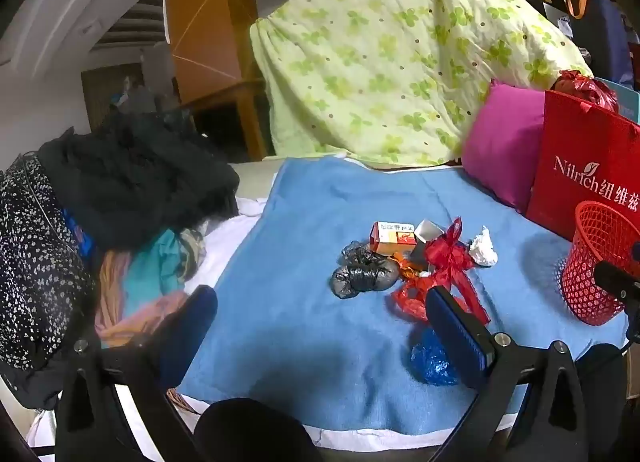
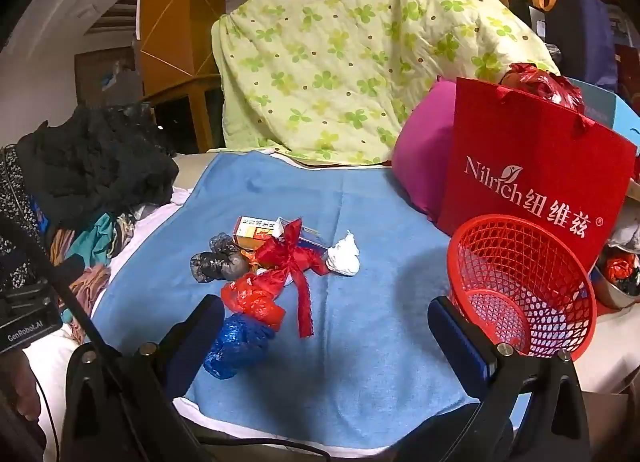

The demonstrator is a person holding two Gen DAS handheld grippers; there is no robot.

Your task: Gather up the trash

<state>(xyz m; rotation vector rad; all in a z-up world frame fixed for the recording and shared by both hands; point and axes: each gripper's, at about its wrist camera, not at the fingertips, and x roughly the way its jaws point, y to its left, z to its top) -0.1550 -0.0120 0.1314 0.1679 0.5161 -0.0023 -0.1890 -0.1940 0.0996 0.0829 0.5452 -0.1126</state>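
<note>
Blue towel (image 2: pixel 360 342) spread on the bed, trash pile (image 2: pixel 272 262) at its middle, red mesh basket (image 2: pixel 520 286) to the right with nothing in it, red paper bag (image 2: pixel 532 166) behind, left claw (image 1: pixel 320 326) and right claw (image 2: pixel 324 338) both gaping, gripping nothing.

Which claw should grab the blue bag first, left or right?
Probably the right claw. The blue bag lies just beside its open fingers, and the red basket stands on that same side. The left claw, also open, has the bag half hidden behind one finger.
</note>
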